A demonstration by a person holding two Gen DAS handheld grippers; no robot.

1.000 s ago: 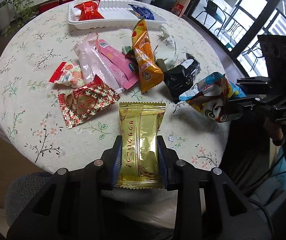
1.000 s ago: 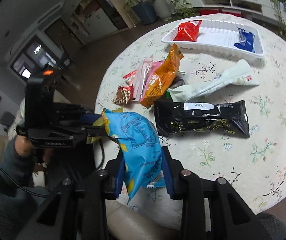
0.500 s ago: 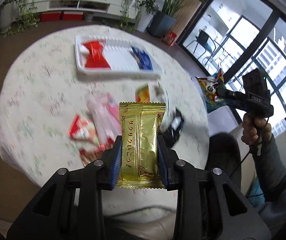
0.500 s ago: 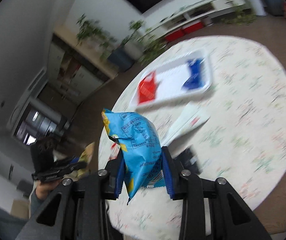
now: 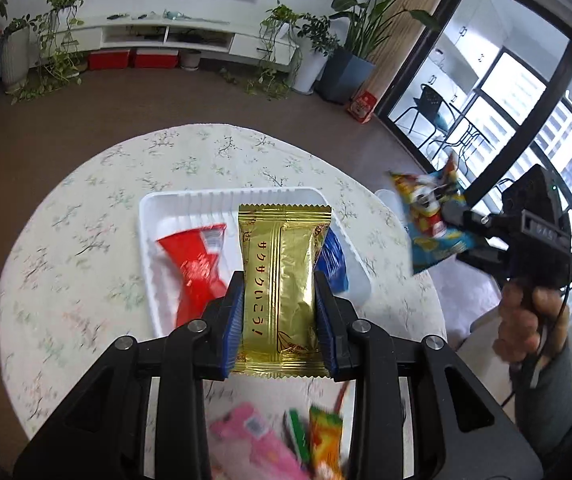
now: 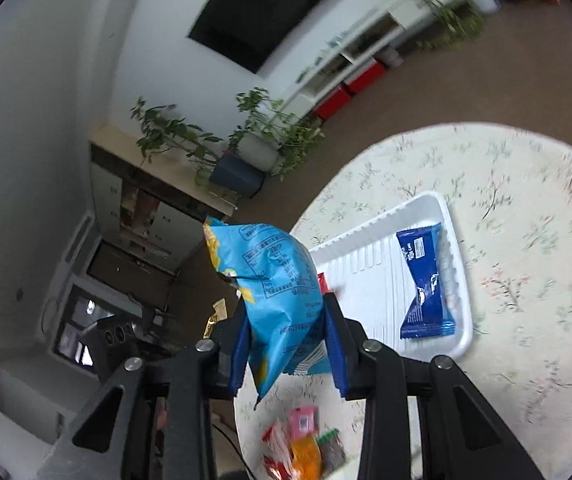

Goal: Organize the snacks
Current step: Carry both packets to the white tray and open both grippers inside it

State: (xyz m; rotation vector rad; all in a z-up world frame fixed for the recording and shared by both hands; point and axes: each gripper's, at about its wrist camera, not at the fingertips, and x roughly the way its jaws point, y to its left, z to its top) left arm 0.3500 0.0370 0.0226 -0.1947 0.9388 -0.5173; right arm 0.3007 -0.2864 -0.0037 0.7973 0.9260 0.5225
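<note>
left gripper (image 5: 279,312): black frame | blue jaws | silver screws | grey sleeve (image 5: 546,392)

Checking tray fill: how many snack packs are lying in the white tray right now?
2. A red pack lies at the left end of the white tray, and a dark blue pack at the right end. The held gold pack hides the tray's middle, so another could be there.

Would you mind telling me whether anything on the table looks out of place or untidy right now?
Yes: a few packets lie loose in a jumble at the table's near edge, outside the white tray, which holds only a red packet and a blue packet.
</note>
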